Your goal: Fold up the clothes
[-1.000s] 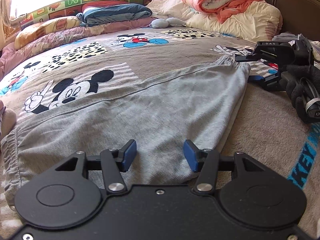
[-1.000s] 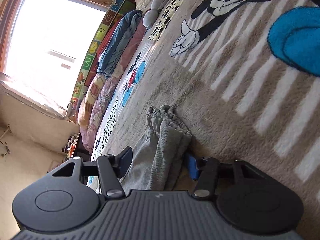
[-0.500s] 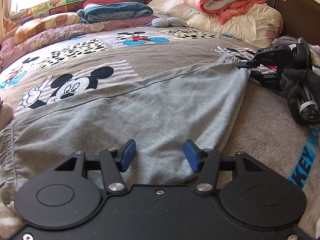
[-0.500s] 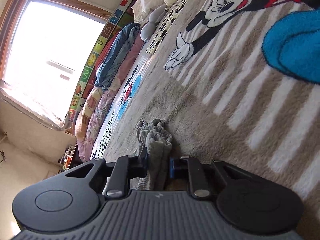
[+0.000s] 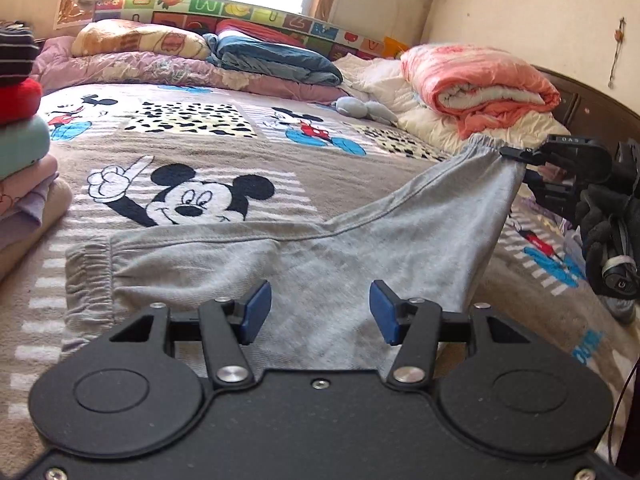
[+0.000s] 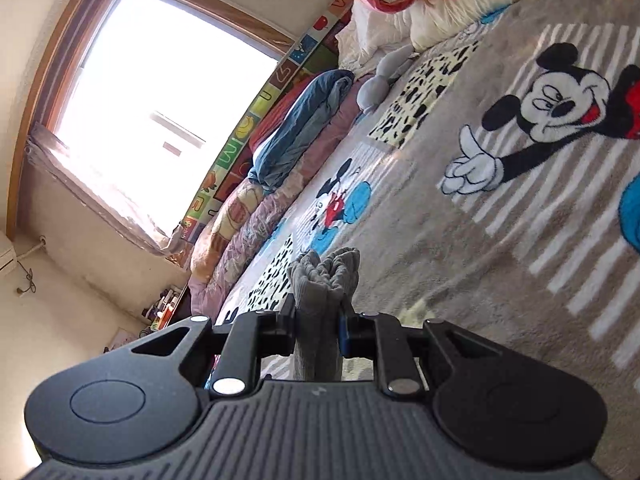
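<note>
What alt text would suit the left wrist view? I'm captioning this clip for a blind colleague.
The open left gripper hovers over grey sweatpants spread on a cartoon-mouse blanket, while the right gripper lifts one elastic cuff off the bed. A stack of folded clothes sits at the left edge, and rolled bedding lies by the window.

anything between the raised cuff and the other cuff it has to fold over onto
Nothing visible. The right gripper holds the raised cuff; only the grey trousers themselves span the way to the other cuff. The folded stack sits off left.
</note>
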`<state>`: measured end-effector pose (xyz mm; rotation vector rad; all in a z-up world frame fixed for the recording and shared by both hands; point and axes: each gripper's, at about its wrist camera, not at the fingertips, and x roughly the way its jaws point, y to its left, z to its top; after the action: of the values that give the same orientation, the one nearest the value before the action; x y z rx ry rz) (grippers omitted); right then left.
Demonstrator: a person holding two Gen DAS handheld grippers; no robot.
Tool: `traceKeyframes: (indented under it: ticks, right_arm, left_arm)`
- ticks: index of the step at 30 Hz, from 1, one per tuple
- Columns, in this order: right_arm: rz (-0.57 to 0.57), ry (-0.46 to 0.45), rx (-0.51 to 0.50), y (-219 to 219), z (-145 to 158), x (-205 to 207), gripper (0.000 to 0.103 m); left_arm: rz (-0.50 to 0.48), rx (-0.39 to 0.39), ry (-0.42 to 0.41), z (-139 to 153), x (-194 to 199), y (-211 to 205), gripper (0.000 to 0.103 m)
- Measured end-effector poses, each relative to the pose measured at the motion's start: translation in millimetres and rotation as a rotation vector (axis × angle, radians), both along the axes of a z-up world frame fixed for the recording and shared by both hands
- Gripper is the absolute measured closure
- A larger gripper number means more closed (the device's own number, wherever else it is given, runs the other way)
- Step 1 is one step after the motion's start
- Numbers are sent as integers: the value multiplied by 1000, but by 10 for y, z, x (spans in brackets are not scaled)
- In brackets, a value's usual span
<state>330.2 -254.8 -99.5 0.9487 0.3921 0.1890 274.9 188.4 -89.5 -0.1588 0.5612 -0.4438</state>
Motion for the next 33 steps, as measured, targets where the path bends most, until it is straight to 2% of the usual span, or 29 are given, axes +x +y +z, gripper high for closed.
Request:
traceKeyframes:
  ticks: [6, 14, 24, 33]
  right_arm:
    - [102, -97, -125, 571, 568, -29, 82]
    - [290, -168, -312, 1686, 963, 34, 82]
    - [445, -180, -450, 2835, 882, -57, 82]
    - [526, -244, -700, 3588, 648, -386, 82]
  left_arm:
    - [89, -175, -25, 191, -115, 429, 49]
    - [212, -265, -44, 310, -258, 960, 46]
    - [303, -340, -64, 365, -407, 1418, 45]
    - [343, -372, -64, 350, -479, 1636, 44]
